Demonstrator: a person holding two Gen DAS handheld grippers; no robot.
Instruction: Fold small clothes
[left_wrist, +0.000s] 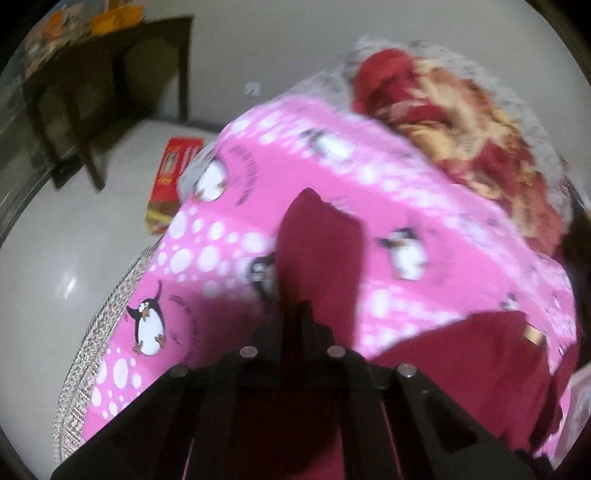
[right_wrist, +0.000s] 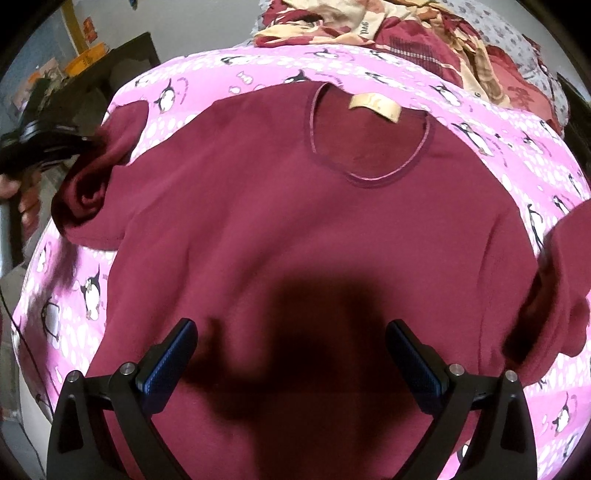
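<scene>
A maroon sweatshirt (right_wrist: 295, 206) lies flat, front up, on a pink penguin-print sheet (right_wrist: 517, 155), its neck with a tan label (right_wrist: 375, 106) at the far side. My right gripper (right_wrist: 291, 354) hovers open above the shirt's lower body, holding nothing. My left gripper (left_wrist: 293, 306) is shut on the shirt's left sleeve (left_wrist: 317, 243), lifting it off the sheet. It also shows in the right wrist view (right_wrist: 79, 144) at the far left, pinching that bunched sleeve (right_wrist: 88, 192). The right sleeve (right_wrist: 554, 288) lies crumpled at the right edge.
A heap of red and cream clothes (right_wrist: 424, 40) lies at the far side of the bed. A red box (left_wrist: 173, 177) lies on the white floor (left_wrist: 55, 258) beside the bed. A dark wooden table (left_wrist: 110, 85) stands further left.
</scene>
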